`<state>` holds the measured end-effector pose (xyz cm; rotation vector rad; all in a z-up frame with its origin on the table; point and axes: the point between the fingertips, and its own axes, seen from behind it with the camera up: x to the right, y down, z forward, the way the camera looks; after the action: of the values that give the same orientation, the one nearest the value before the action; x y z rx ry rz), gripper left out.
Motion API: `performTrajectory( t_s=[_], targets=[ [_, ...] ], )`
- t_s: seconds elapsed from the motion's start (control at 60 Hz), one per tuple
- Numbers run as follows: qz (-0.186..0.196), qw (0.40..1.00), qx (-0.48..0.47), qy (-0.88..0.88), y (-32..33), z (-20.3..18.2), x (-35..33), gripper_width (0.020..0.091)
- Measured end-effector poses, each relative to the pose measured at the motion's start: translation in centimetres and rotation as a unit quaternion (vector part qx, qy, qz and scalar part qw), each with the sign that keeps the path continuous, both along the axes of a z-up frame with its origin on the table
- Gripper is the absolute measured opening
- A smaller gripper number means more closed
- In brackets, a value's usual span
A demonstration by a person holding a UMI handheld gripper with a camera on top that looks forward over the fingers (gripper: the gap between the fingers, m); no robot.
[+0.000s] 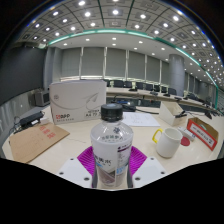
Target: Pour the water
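A capped water bottle (111, 146) is gripped between the narrowed fingers (111, 160), the magenta pads (88, 158) pressed on both its sides. The black cap is seen in place; pouring would be blocked. A white mug (167, 142) stands at three o'clock; tilting off-line could spill onto the worktop (60, 148). A white carton (78, 101) at eleven o'clock and a red box (204, 132) beyond the mug are clear.

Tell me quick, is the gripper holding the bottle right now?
Gripper: closed on the bottle; both pink pads press its sides.
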<state>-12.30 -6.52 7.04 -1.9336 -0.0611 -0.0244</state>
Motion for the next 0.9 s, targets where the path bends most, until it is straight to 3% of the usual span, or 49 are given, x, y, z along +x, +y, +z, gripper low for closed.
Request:
performTrajectory(
  t_s=[0.15, 0.333, 0.517, 0.8, 0.9],
  targets=[
    [0.013, 0.999, 0.006, 0.049, 0.6, 3.1, -1.2, 0.0396],
    [0.015, 0.956, 0.012, 0.294, 2.0, 9.2, -1.0, 0.0396],
    [-0.012, 0.821, -0.003, 0.571, 5.0, 13.0, 2.6, 0.0395],
    [-0.067, 0.593, -0.048, 0.801, 8.1, 10.1, 9.0, 0.0394],
    [-0.084, 0.544, -0.060, 0.833, 8.2, 9.0, 10.2, 0.0394]
  ],
)
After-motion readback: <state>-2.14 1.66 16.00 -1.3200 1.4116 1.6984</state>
